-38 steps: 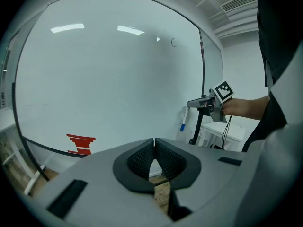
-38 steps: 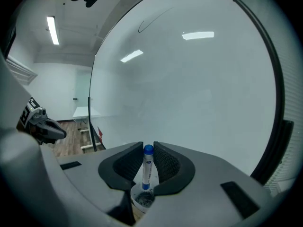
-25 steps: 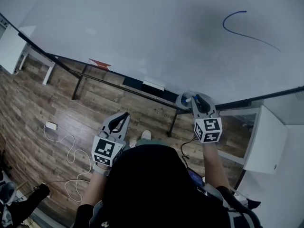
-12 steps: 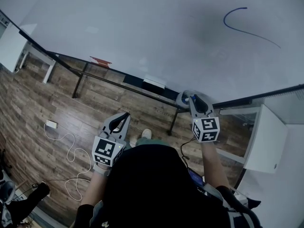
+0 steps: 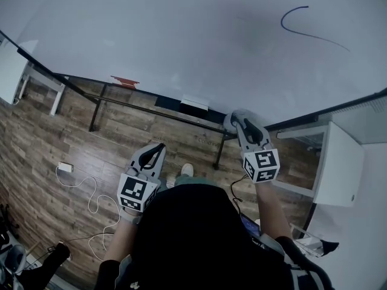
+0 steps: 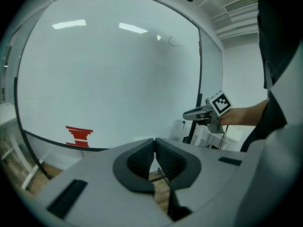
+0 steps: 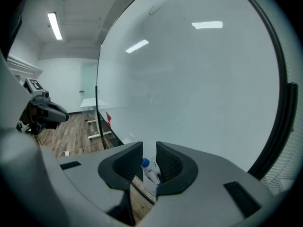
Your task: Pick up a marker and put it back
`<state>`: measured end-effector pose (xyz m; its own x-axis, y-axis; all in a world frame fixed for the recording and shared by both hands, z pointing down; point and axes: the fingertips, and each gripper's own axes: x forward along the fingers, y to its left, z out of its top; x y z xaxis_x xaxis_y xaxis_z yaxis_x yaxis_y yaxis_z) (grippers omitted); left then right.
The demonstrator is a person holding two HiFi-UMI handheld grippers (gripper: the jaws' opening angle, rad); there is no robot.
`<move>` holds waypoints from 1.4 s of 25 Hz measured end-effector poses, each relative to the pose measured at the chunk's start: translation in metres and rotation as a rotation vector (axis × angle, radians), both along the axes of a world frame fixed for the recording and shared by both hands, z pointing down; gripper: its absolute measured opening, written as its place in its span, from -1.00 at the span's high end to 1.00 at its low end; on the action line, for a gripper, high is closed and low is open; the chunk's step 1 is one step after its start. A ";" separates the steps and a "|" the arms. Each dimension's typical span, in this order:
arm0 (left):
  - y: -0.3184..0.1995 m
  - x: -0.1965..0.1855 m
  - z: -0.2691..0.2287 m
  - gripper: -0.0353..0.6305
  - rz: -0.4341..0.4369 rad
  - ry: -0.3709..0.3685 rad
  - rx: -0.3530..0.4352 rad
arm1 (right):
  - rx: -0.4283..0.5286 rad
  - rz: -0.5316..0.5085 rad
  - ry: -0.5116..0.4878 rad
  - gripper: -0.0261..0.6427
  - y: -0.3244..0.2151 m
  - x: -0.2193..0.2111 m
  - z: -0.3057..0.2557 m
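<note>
While the person is standing close to the whiteboard (image 5: 181, 41), the head view is showing both tools held out in front of the body. The left tool (image 5: 158, 147) is hovering over the wooden floor (image 5: 54, 138), well short of the board. The right tool (image 5: 237, 121) is reaching up to the board's lower ledge, near a white block (image 5: 195, 103) that is lying on it. A red thing (image 5: 125, 80) is sitting farther left along the same ledge, and a blue line (image 5: 297, 34) is curving across the board's upper right.

In the left gripper view, the left tool (image 6: 154, 143) is keeping its pads pressed together at the tips with nothing between them. It is pointing at the whiteboard (image 6: 118, 79), where the red shape (image 6: 79, 136) is showing at the bottom edge. The right tool (image 6: 189, 114) is showing at the board's right side.

In the right gripper view, the right tool (image 7: 149, 150) is standing with its jaws apart, having just been opening. The marker (image 7: 151, 173), white with a blue cap, is showing in the gap between the pads and is lying low by the foot of the whiteboard (image 7: 199, 89), with neither pad pressing on it. The left tool (image 7: 49, 111) is showing at the far left, above the floor (image 7: 66, 136).
</note>
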<state>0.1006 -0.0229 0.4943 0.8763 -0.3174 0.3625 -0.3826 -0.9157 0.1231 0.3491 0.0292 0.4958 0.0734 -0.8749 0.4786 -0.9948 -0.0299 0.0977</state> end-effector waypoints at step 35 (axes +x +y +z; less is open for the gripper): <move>0.004 0.027 -0.032 0.82 0.424 0.113 0.035 | 0.080 0.207 -0.064 0.76 0.059 -0.138 -0.035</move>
